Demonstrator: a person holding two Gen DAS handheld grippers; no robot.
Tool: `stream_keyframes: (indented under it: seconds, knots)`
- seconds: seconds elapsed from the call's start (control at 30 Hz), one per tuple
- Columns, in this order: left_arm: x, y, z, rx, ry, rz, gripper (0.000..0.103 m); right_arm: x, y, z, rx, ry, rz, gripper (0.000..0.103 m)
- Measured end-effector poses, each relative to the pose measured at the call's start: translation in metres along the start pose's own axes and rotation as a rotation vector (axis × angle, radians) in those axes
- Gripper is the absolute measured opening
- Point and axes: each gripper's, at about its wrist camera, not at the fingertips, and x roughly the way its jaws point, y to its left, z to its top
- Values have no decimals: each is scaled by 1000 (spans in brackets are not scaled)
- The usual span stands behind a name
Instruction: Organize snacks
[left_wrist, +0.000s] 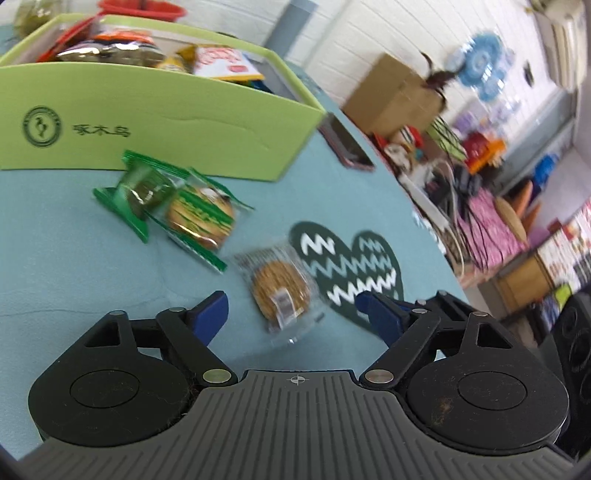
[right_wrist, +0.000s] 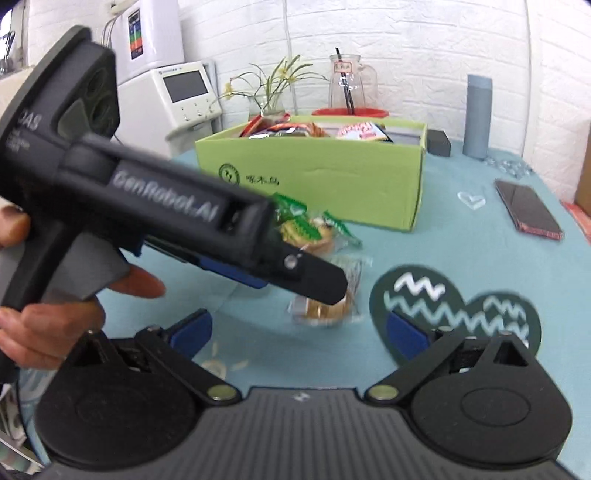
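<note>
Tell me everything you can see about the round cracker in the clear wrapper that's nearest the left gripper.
The round golden-brown cracker in a clear plastic wrapper lies flat on the teal tablecloth, apart from the two green-wrapped snacks. Its surface looks grainy, and a small white label sits near its lower edge. The crinkled wrapper edge reaches the dark green heart-shaped mat. The left gripper hangs just over it, jaws open to either side, not visibly touching it.

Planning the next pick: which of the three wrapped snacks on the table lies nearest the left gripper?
The clear-wrapped round cracker, lying just ahead of the open left gripper. The two green-wrapped snacks lie farther off, beside the green box.
</note>
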Motion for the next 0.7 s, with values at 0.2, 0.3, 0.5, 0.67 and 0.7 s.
stream_keyframes:
  seconds: [0.2, 0.3, 0.5, 0.67, 0.7]
  knots:
    - [19, 6, 10, -25, 40, 9, 53, 31, -6, 9, -24, 33, -17, 85]
    - [21, 6, 6, 34, 51, 12, 21, 28, -9, 4, -11, 42, -23, 62]
    - [7, 4, 11, 14, 49, -52, 18, 6, -2, 15, -4, -6, -15, 61]
    - [-24, -8, 65, 63, -77, -66, 19, 5, -12, 74, -67, -121, -6, 62]
    - [-29, -8, 79, 68, -102, -52, 19, 11, -14, 87, -82, -135, 1, 62]
